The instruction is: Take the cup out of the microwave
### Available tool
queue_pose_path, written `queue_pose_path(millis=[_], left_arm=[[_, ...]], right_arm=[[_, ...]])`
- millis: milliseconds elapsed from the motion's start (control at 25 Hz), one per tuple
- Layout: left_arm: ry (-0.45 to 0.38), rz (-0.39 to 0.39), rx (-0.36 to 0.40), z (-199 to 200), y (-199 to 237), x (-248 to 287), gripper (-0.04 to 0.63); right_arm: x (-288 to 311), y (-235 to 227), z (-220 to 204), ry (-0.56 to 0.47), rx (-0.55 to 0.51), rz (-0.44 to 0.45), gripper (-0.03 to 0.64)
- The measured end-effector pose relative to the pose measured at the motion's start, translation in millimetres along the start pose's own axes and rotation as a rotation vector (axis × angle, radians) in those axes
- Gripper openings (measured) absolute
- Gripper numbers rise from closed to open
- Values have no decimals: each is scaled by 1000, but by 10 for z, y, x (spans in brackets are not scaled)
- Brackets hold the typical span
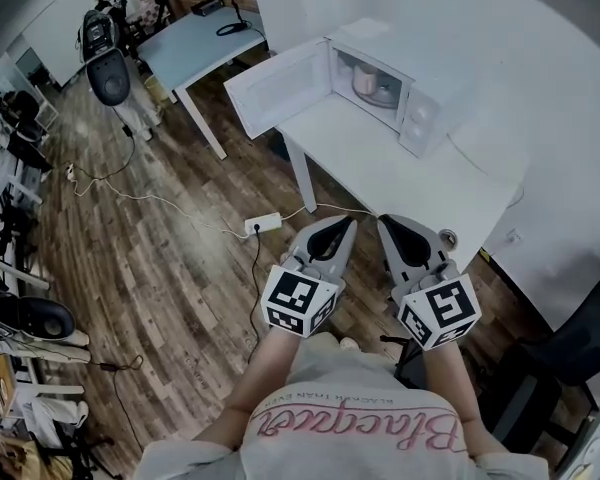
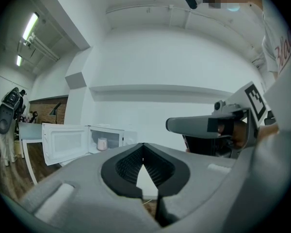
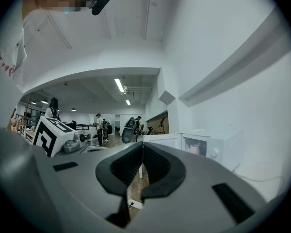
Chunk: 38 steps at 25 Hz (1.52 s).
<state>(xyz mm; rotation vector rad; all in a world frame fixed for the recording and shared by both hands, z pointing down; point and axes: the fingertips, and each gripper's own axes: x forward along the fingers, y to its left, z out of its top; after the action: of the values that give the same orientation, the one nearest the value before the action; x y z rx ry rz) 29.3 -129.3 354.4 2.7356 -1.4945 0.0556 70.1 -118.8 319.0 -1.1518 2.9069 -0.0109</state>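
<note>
A pale pink cup stands inside the white microwave, whose door hangs open to the left. The cup also shows small in the left gripper view and in the right gripper view. Both grippers are held level well short of the table. My left gripper is shut with nothing between its jaws. My right gripper is also shut and empty.
The microwave sits on a white table against a white wall. A power strip and cables lie on the wood floor. A blue-grey table stands further back. A dark chair is at the right. People stand far off in the room.
</note>
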Motion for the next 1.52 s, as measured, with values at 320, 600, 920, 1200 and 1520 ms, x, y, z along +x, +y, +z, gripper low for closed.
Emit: queue_pose_path(millis=[320, 600, 920, 1200, 1520], left_arm=[[-8, 13, -11, 3, 51, 31, 3], [-1, 6, -11, -46, 169, 150, 3], [-2, 7, -22, -46, 485, 369, 3], [0, -13, -38, -51, 808, 651, 3], [-15, -36, -46, 30, 1260, 989, 3]], right_arm=[[50, 3, 4, 2, -10, 18, 12], [88, -124, -67, -7, -7, -21, 12], [409, -316, -66, -17, -5, -35, 12], [776, -462, -96, -1, -12, -41, 12], [1221, -743, -69, 10, -14, -93, 12]])
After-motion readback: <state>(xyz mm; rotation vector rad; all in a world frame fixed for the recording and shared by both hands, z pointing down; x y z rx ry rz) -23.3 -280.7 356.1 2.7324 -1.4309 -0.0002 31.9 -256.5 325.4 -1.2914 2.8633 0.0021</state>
